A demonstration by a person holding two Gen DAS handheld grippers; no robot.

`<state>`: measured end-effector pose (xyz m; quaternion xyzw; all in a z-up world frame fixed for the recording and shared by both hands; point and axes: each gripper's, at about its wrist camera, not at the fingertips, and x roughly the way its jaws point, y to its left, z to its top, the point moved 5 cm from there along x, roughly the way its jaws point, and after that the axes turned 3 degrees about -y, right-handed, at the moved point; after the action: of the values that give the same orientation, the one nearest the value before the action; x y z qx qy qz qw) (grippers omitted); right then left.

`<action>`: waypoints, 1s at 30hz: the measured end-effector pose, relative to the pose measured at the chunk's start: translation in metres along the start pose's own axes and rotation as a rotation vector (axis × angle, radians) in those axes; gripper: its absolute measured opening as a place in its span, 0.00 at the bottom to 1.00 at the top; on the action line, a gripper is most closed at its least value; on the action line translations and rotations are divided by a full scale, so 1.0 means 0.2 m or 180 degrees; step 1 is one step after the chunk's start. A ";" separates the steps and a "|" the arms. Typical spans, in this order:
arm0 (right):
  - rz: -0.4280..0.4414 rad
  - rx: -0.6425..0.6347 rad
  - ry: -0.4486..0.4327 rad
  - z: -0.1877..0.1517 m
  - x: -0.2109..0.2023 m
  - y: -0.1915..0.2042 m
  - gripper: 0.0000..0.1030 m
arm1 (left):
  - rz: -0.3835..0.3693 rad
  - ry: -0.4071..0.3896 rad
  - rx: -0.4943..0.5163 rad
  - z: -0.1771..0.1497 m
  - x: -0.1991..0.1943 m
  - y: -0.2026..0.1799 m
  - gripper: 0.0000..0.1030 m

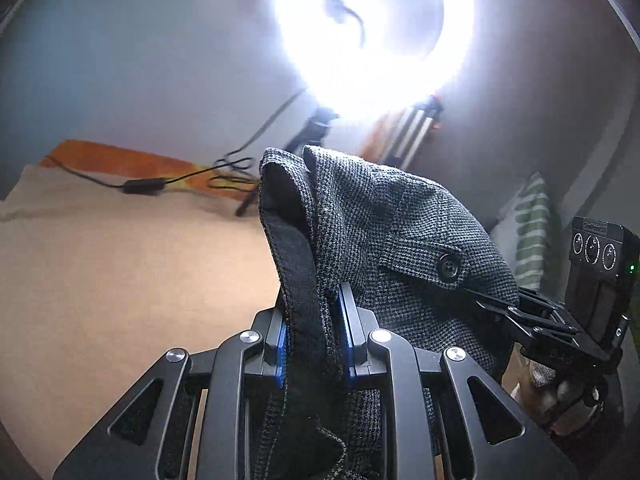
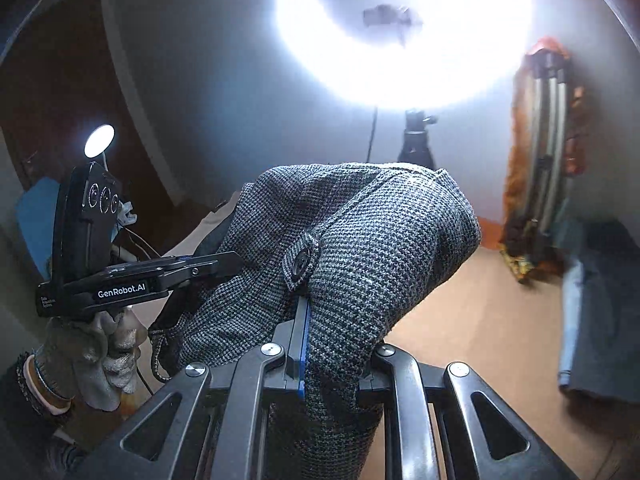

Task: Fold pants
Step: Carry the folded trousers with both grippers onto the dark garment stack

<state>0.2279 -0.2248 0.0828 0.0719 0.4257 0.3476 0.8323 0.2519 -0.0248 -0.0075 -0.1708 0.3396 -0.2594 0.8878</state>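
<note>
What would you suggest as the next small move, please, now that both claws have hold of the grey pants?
Probably lower both together toward the tan surface. The left claw and right claw each pinch the pants, which bunch up over them in the air, so laying the cloth flat should come before any fold.

We lose the pants (image 1: 384, 240) past the bottom edge of both views, and their cloth covers the right gripper's (image 2: 320, 344) right finger. The ring light (image 1: 372, 32) glares out the upper centre, blurring the small dark thing inside it beyond telling.
</note>
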 end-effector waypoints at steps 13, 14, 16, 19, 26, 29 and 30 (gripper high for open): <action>-0.0385 0.0035 -0.0215 -0.05 -0.57 -0.43 0.13 | -0.0447 0.0026 0.0259 0.01 0.23 -0.56 0.18; -0.0433 0.0042 -0.0230 -0.06 -0.61 -0.47 0.13 | -0.0477 0.0035 0.0283 0.01 0.26 -0.59 0.18; -0.0512 0.0056 -0.0247 -0.07 -0.67 -0.57 0.13 | -0.0531 0.0055 0.0352 0.01 0.33 -0.70 0.18; -0.0631 0.0101 -0.0270 -0.09 -0.75 -0.71 0.13 | -0.0610 0.0090 0.0420 0.01 0.42 -0.83 0.18; -0.0867 0.0194 -0.0293 -0.13 -0.87 -1.00 0.13 | -0.0768 0.0168 0.0509 -0.01 0.63 -1.08 0.18; -0.0968 0.0210 -0.0297 -0.14 -0.91 -1.11 0.13 | -0.0815 0.0190 0.0539 -0.01 0.71 -1.17 0.18; -0.1000 0.0214 -0.0299 -0.14 -0.93 -1.13 0.13 | -0.0834 0.0193 0.0548 -0.01 0.74 -1.20 0.18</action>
<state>0.2501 -0.5184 0.0936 0.0485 0.4037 0.1950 0.8925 0.2624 -0.3053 0.0303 -0.1290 0.3176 -0.4062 0.8471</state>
